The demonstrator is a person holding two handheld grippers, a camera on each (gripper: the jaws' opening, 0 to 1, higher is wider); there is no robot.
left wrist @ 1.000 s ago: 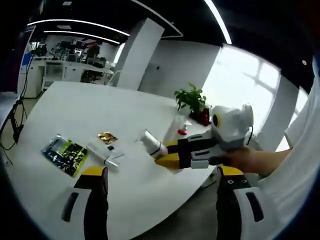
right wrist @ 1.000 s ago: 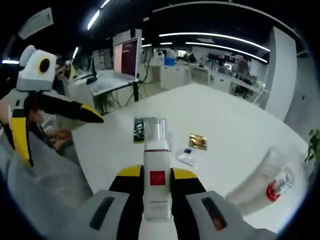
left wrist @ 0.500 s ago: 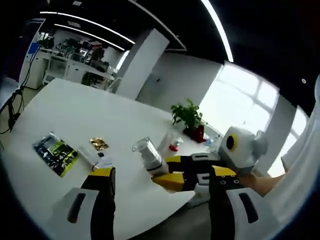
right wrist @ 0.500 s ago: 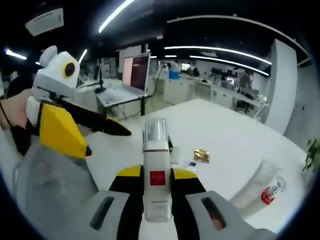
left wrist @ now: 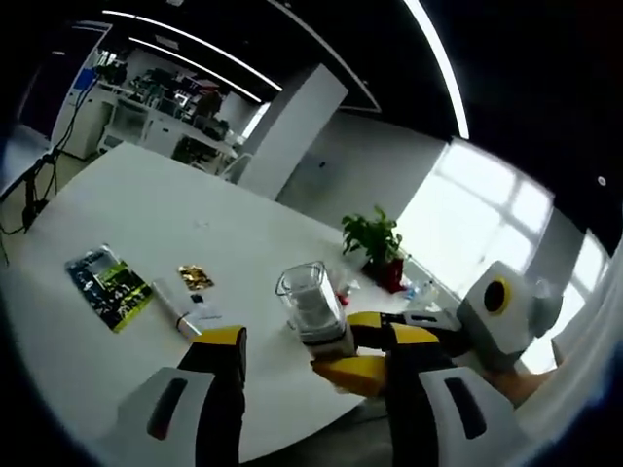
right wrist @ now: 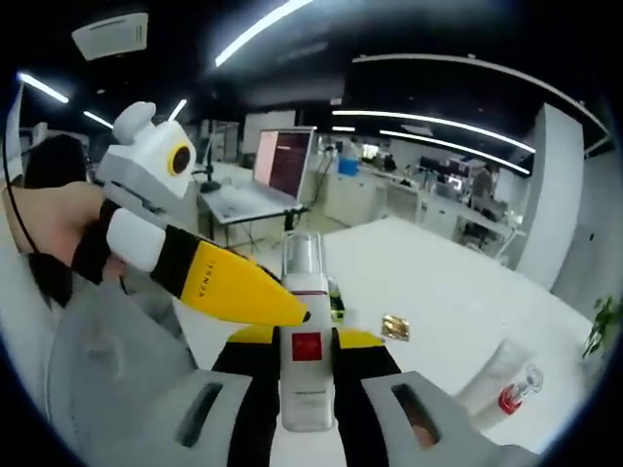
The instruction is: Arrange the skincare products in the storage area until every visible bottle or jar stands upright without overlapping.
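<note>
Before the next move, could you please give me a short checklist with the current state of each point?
1. Right gripper shut on the white bottle: ok.
2. Bottle's clear cap in place: ok.
3. Left gripper open: ok.
4. Left gripper clear of the bottle: not ok; its yellow tip is against it.
5. White tube upright: not ok, lying on the table.
6. Bare table for set-down: ok.

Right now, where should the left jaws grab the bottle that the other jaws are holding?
Probably the clear cap end of the pump bottle, coming from its side: the right gripper already covers the white body, and the cap sticks out free beside the open left gripper.
</note>
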